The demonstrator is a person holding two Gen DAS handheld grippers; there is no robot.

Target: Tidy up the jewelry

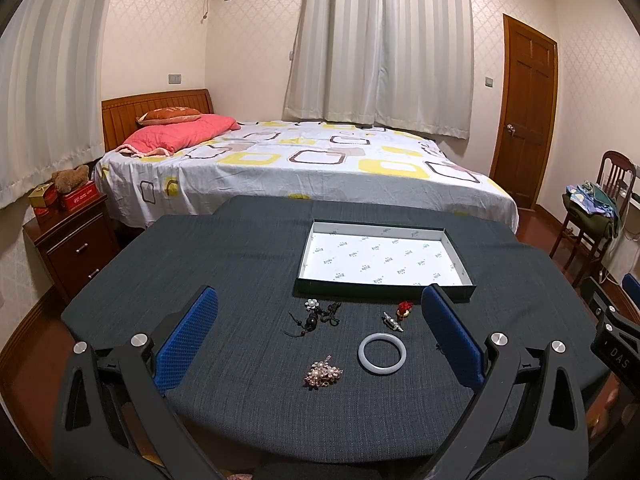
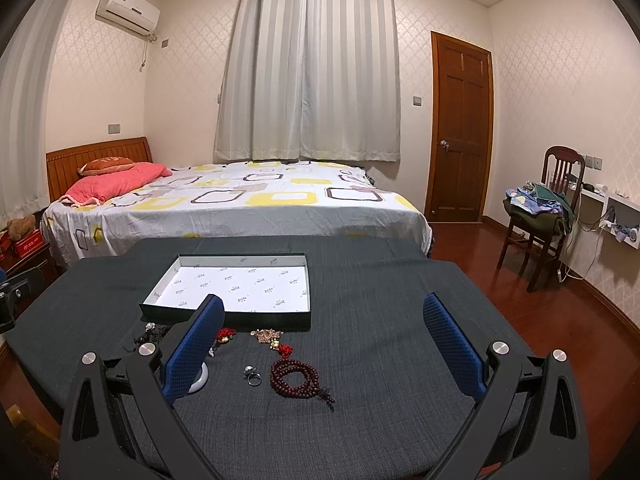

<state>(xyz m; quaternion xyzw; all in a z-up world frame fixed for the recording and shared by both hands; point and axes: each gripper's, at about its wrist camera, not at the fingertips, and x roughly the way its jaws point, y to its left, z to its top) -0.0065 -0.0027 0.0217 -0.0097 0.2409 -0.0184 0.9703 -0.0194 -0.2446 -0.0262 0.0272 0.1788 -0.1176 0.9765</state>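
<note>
both grippers hang over the dark cloth table [image 1: 240, 264] with fingers spread wide, gripping nothing: the left gripper [image 1: 320, 336] above a white bangle [image 1: 382, 353], a pearl brooch [image 1: 323, 373] and a black corded charm [image 1: 316, 317]; the right gripper [image 2: 324, 344] above a dark red bead bracelet [image 2: 294, 378] and a small ring [image 2: 252, 376]. all the jewelry lies on the cloth just in front of the shallow white-lined tray [image 1: 384, 286], none inside it.

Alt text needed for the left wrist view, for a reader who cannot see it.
The open left gripper hovers over a dark grey cloth-covered table holding a white bangle, a pearl-and-pink brooch, a black corded ornament and a small red charm, all lying before an empty shallow white-lined box. A bed stands behind.
</note>
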